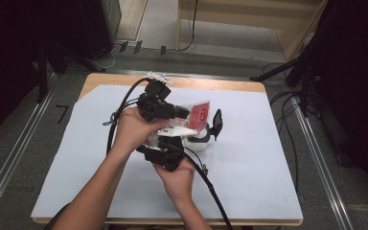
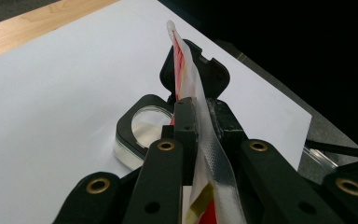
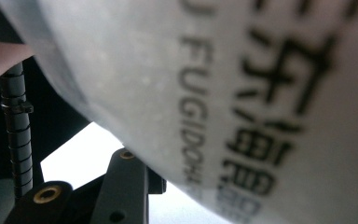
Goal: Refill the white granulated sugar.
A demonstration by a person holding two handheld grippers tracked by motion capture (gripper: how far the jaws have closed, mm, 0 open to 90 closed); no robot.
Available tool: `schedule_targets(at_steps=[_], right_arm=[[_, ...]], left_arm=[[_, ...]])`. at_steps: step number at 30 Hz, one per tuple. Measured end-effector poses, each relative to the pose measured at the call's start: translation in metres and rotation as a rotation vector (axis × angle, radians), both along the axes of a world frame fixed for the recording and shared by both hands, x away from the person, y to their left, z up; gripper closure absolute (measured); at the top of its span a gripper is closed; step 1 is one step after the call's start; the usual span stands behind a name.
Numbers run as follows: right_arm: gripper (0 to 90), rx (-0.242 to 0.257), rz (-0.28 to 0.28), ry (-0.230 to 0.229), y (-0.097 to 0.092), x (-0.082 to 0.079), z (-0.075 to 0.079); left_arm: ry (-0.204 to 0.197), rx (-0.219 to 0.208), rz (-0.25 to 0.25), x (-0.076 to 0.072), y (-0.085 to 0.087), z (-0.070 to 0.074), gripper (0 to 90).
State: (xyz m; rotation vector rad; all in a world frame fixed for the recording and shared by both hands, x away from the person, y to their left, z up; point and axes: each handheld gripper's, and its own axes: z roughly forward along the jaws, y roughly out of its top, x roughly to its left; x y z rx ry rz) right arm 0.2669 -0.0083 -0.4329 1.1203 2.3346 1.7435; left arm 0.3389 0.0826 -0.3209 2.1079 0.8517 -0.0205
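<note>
A red-and-white sachet (image 1: 201, 115) is held above the middle of the table. My left gripper (image 1: 183, 114) is shut on it; in the left gripper view the jaws (image 2: 198, 116) pinch the sachet's (image 2: 186, 70) clear sealed edge, which stands up between them. Just beyond sits a small white container (image 2: 133, 140) with a black rim and its black flip lid (image 2: 200, 70) open; from above the container (image 1: 197, 141) stands right of both hands. My right gripper (image 1: 175, 147) is close under the sachet. One of its fingers (image 3: 126, 182) shows beneath the sachet's printed whitish face (image 3: 242, 93), which hides the rest.
A white sheet (image 1: 249, 158) covers the wooden table (image 1: 220, 85). Black cables (image 1: 211, 189) trail from both grippers across the sheet toward the near edge. Dark stands and cables crowd the floor at the right (image 1: 292, 110).
</note>
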Motion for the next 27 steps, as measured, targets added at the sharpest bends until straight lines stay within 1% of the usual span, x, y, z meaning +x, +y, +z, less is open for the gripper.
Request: schedule_targets(at_steps=[13,27], right_arm=[[63.6,-0.002,0.001,0.002,0.0008,-0.0008,-0.0003],[63.6,-0.004,-0.001,-0.001,0.0003,-0.0015,0.0003]], left_arm=[[0.004,-0.005,-0.001,-0.0004,0.001,-0.0008,84.5],[-0.001,-0.009,-0.002,-0.0009,0.0002,-0.0007,85.0]])
